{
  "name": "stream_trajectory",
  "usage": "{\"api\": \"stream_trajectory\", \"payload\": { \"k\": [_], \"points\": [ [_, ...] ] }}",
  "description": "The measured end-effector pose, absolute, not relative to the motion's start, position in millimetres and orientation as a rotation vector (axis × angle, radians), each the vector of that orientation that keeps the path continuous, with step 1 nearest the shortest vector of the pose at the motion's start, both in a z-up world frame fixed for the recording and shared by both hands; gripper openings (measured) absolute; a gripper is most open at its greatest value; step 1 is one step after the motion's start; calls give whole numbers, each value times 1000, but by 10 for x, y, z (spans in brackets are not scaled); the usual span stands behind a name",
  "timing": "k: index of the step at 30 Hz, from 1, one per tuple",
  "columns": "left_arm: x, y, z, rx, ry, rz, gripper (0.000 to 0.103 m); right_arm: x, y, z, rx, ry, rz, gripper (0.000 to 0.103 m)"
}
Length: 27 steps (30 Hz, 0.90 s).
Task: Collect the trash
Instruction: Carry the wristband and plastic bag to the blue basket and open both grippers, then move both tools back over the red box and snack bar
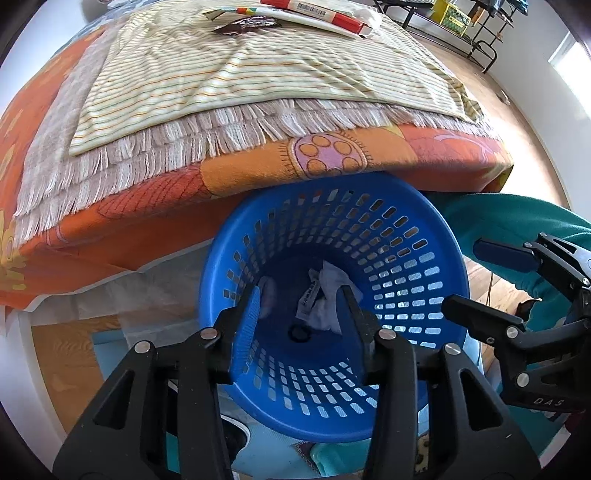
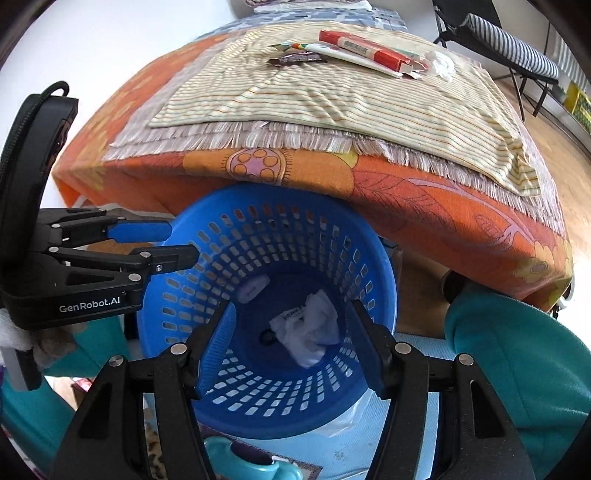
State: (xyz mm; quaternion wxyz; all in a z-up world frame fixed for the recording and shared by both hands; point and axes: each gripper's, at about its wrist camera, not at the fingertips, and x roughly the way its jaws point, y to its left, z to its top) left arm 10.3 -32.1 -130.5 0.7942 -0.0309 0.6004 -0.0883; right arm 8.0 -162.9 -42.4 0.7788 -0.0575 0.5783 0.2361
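A blue perforated basket point(image 1: 417, 258) point(image 2: 207, 258) sits below the table's front edge, with crumpled white paper point(image 1: 325, 295) point(image 2: 314, 328) at its bottom. My left gripper point(image 1: 301, 295) point(image 2: 181, 242) is open and empty above the basket mouth. My right gripper point(image 2: 290, 319) point(image 1: 461, 273) is open and empty, also over the basket. On the far side of the table lie a red and white box point(image 1: 325, 11) point(image 2: 365, 50), a dark brown wrapper point(image 1: 247, 25) point(image 2: 295, 58), a colourful wrapper point(image 2: 291, 46) and a crumpled white tissue point(image 2: 441, 64).
The table carries an orange patterned cloth point(image 1: 240, 173) point(image 2: 424, 199), a fringed mat and a striped cloth point(image 1: 240, 74) point(image 2: 351, 99). Teal fabric point(image 2: 517, 350) lies at the right. A black chair point(image 2: 498, 44) and a shelf point(image 1: 461, 22) stand behind.
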Motion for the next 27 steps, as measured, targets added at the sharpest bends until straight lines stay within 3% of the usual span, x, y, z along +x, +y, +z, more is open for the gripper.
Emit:
{"api": "stream_trajectory", "payload": {
  "k": [12,27],
  "points": [
    [247,-282,-1169,-93,1271,-179,44,249,-1715,-287,-66,1259,523,62],
    [1014,-54,-599,-117,1152,-160,44,963,-1787,137,-6,1171,585,62]
  ]
}}
